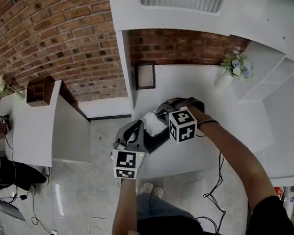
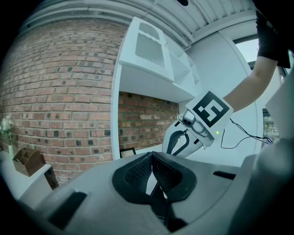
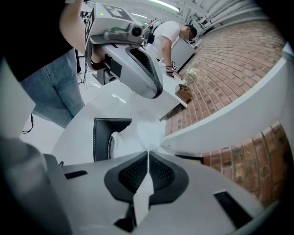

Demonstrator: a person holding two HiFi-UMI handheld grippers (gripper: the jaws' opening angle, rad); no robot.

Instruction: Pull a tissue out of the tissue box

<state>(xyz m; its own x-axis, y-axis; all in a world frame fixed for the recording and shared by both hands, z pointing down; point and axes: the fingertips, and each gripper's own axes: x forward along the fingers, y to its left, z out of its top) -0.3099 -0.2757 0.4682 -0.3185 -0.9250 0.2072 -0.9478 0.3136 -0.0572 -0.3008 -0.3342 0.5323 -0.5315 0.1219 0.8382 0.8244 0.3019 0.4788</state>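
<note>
A black tissue box (image 3: 102,137) lies on the white table (image 1: 185,85); in the head view only its edge (image 1: 158,141) shows between the two grippers. My right gripper (image 3: 148,153) is shut on a white tissue (image 3: 146,132) that rises from the box opening, with a strip of it trailing back between the pads. From the head the tissue (image 1: 152,123) shows as a white tuft at the right gripper (image 1: 160,119). My left gripper (image 2: 151,158) has its pads together with nothing in them, and hovers (image 1: 137,129) to the left of the box.
A brick wall (image 1: 58,40) backs the table. A dark picture frame (image 1: 146,75) and a small flower pot (image 1: 237,64) stand at the table's far edge. A wooden organiser (image 1: 39,91) sits on a side desk at the left. Cables (image 1: 49,225) lie on the floor.
</note>
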